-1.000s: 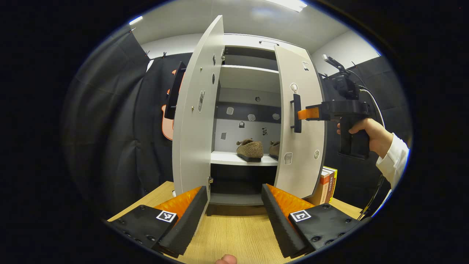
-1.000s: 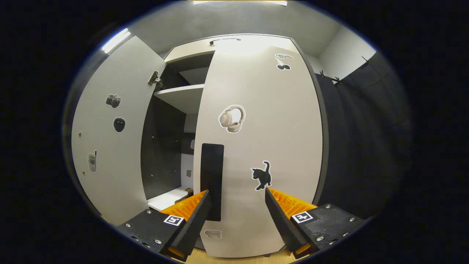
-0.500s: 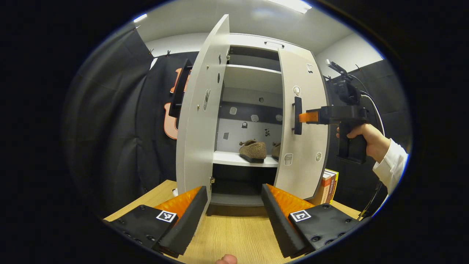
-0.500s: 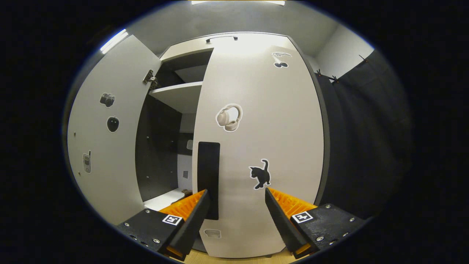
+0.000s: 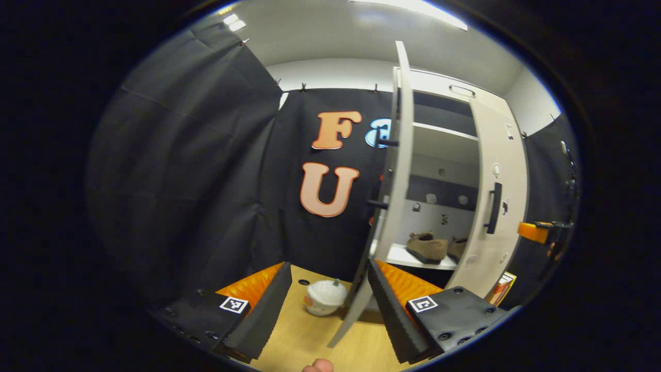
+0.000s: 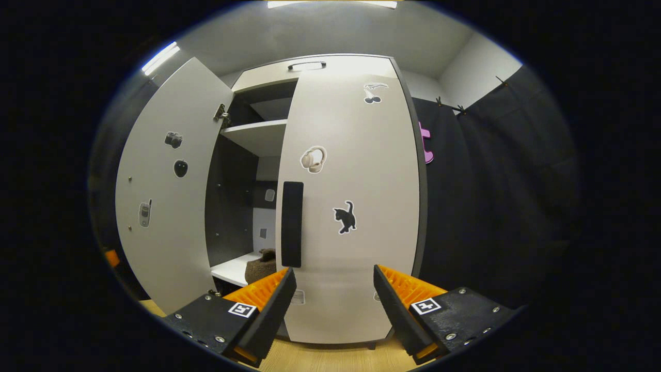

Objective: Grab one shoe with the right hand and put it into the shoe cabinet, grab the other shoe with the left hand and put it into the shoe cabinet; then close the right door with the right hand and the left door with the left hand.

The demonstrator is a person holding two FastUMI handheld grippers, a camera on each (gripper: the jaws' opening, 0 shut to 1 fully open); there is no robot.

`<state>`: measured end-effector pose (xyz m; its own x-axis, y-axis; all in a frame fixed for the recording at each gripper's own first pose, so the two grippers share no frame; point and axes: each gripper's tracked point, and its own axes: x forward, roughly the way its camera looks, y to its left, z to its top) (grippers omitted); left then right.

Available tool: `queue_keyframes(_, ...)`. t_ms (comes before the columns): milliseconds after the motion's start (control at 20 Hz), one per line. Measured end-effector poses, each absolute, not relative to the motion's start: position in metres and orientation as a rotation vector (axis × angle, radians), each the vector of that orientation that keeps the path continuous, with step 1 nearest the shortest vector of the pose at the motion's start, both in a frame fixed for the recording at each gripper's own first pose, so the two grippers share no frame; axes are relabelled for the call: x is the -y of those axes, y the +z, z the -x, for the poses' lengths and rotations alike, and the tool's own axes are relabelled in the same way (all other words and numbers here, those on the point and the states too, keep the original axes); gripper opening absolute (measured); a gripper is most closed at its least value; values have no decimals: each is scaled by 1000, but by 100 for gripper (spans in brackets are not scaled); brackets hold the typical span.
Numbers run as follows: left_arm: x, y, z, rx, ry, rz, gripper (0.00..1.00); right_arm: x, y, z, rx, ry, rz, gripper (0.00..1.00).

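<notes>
With both shoes (image 5: pixel 427 247) seen on the shelf and both grippers spread empty, the left gripper (image 5: pixel 326 305) straddling the left door (image 5: pixel 396 170) edge, the door could be jammed if pushed edge-on

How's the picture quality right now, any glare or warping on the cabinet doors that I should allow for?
Right gripper view: ceiling light washes out the top of the right door, stickers and handle stay sharp. Left gripper view: fisheye bows the left door edge-on; the shoes sit in dim but readable shelf shadow. No motion blur in either.
</notes>
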<state>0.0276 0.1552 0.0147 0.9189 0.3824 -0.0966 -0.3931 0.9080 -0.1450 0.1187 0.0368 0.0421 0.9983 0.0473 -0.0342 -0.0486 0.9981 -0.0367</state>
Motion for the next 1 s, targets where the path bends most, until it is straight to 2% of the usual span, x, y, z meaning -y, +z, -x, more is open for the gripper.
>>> queue_keyframes(50,-169,23,-33,-53,421,159,94,-35,37,-114,-32,47,32,93)
queue_keyframes(100,-179,32,-40,-42,429,150,96,-34,32,-109,-33,44,27,93)
queue_keyframes(200,-189,48,-60,-26,414,123,94,-34,21,-102,-47,44,14,93)
queue_keyframes(350,-198,67,-91,-1,380,77,96,-29,18,-89,-53,33,-1,93)
queue_keyframes(600,-200,97,-106,60,391,-33,95,-16,18,-79,-43,5,26,93)
queue_keyframes(650,-196,97,-109,62,376,-33,92,-14,19,-77,-38,3,28,93)
queue_keyframes(750,-184,97,-114,56,335,-5,95,-12,22,-75,-30,6,27,93)
queue_keyframes(800,-173,95,-116,50,305,13,92,-10,22,-76,-30,4,26,93)
queue_keyframes(1000,-121,95,-125,47,205,68,92,-4,24,-73,-29,2,15,93)
